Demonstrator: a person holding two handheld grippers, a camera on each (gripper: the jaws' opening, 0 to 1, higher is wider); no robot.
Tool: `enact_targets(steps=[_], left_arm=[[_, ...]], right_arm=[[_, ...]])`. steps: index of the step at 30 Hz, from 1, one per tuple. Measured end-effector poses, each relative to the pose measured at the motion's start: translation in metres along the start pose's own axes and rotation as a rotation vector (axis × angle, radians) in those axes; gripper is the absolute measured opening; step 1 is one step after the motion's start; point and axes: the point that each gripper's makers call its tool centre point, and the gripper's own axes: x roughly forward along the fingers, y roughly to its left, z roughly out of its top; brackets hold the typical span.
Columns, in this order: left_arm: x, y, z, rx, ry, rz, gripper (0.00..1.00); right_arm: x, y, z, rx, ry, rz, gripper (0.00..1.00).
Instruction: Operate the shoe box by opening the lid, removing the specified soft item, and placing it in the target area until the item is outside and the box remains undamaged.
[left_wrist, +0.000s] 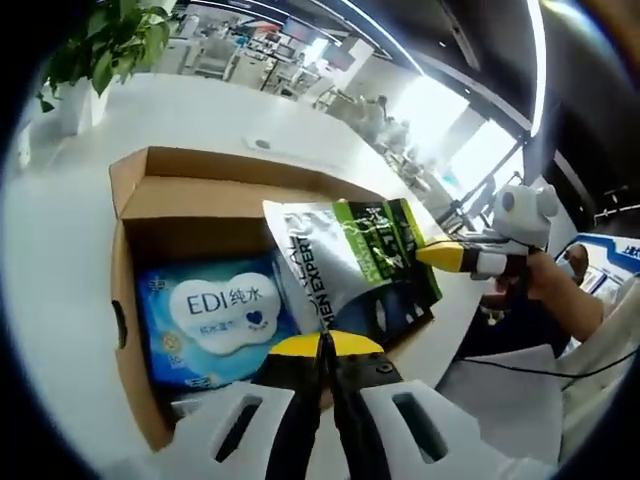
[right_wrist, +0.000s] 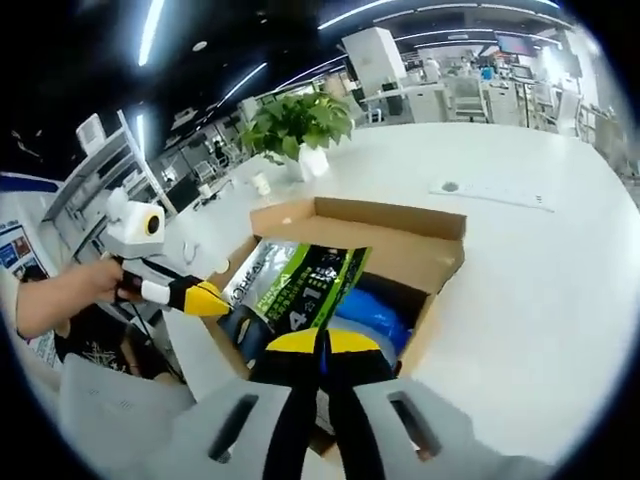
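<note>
Open cardboard shoe box (left_wrist: 135, 190) on white tabletop (left_wrist: 60, 260), centre of both views. Silver-and-green soft pouch (left_wrist: 345, 265) tilted up out of the box, right of centre in the left gripper view; blue EDI wipes pack (left_wrist: 215, 320) lies inside, lower left. Left gripper (left_wrist: 326, 345): jaws closed together at the pouch's lower edge. Right gripper (right_wrist: 320, 345): jaws likewise closed at the pouch (right_wrist: 300, 285). Whether either actually pinches it: cannot tell. Potted plant (right_wrist: 295, 125) upper centre in the right gripper view.
</note>
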Motion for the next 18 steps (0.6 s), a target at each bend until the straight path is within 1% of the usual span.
enact_targets(steps=[4, 11, 16, 18], left_arm=[[0.003, -0.009, 0.003, -0.002, 0.001, -0.007, 0.0], [0.011, -0.022, 0.009, -0.007, -0.012, -0.002, 0.0], [0.018, -0.033, 0.014, -0.025, -0.03, 0.003, 0.0], [0.022, -0.038, 0.015, -0.015, -0.031, -0.002, 0.0]], right_arm=[[-0.007, -0.005, 0.001, 0.009, -0.002, -0.015, 0.0], [-0.018, -0.019, 0.0, 0.029, 0.0, -0.043, 0.0], [-0.029, -0.029, 0.003, 0.049, -0.019, -0.055, 0.0], [-0.034, -0.033, 0.004, 0.054, -0.025, -0.06, 0.0]])
